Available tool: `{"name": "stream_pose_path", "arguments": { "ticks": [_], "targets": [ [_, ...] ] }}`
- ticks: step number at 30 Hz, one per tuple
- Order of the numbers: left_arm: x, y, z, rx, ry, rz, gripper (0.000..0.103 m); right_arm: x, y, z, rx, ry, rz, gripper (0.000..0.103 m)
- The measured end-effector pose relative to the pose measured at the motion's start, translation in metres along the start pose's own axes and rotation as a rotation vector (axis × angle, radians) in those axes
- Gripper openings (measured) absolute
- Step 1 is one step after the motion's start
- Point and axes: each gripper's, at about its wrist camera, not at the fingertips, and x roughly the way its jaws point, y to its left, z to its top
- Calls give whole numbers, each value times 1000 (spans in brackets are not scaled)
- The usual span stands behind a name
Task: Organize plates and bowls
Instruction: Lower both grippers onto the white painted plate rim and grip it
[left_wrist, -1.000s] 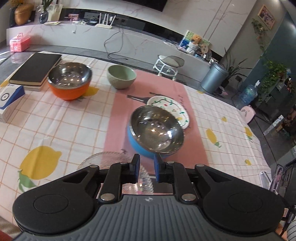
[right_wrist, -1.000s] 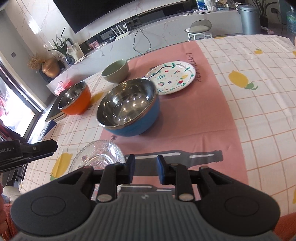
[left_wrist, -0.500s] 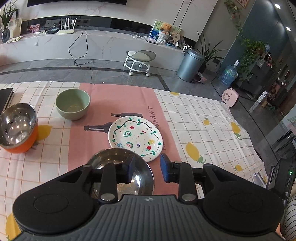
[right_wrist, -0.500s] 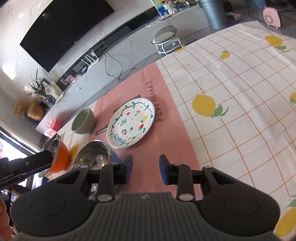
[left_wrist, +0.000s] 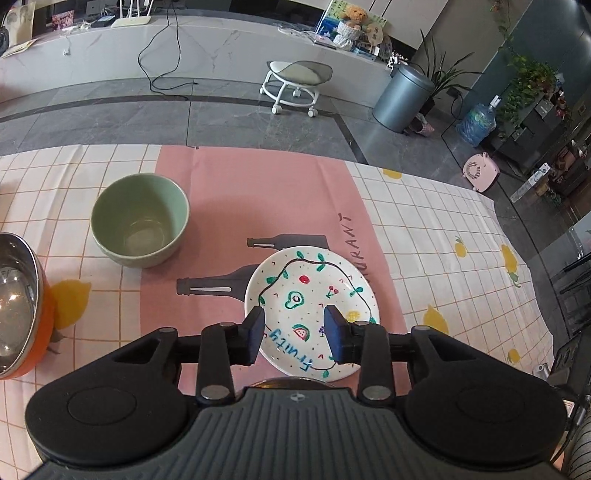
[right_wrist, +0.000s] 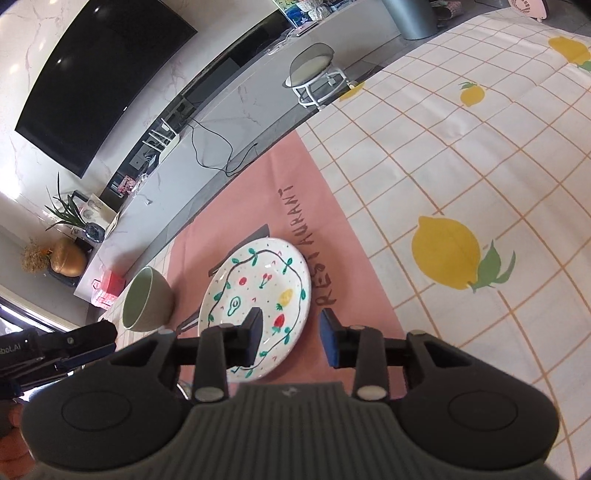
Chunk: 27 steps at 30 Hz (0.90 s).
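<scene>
Two pairs of tongs hang over a table (left_wrist: 443, 229) dressed in a lemon-print checked cloth and a pink runner (left_wrist: 258, 192), both pointed down at a painted plate (left_wrist: 314, 291). The left tongs (left_wrist: 294, 334) stand apart with nothing between them, their jaws having just been opening further; the plate, white with a green vine ring, small fruits and the blue word "Fruity", lies flat on the runner directly below and ahead of their blue-faced tips. The right tongs (right_wrist: 291, 341) are also apart and empty, their jaws having opened a little. In that view the plate (right_wrist: 255, 291) sits under the left-hand jaw, while the right-hand jaw hangs over bare pink runner (right_wrist: 347, 295) just beside the plate's rim.

A pale green bowl (left_wrist: 140, 219) stands upright and empty on the runner's edge, ahead and to the left of the left tongs, apart from the plate. Further left, at the frame's edge, is a steel-lined orange bowl (left_wrist: 18, 306). A sliver of another metal rim (left_wrist: 291, 382) shows just beneath the left tongs' body, nearer than the plate. In the right wrist view the left tongs (right_wrist: 62, 343) show as a dark shape at the left edge, beside the green bowl (right_wrist: 147, 299).
</scene>
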Motion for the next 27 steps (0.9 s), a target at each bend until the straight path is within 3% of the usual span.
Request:
{"name": "stream_pose_path", "arguments": {
  "ticks": [9, 23, 27],
  "targets": [
    [51, 23, 12, -19, 111, -7, 40, 23, -16, 6, 79, 74, 53, 33],
    [87, 57, 21, -8, 175, -55, 38, 35, -24, 3, 133, 106, 81, 33],
    [89, 59, 23, -19, 161, -73, 33, 37, -22, 2, 117, 103, 81, 29]
  ]
}}
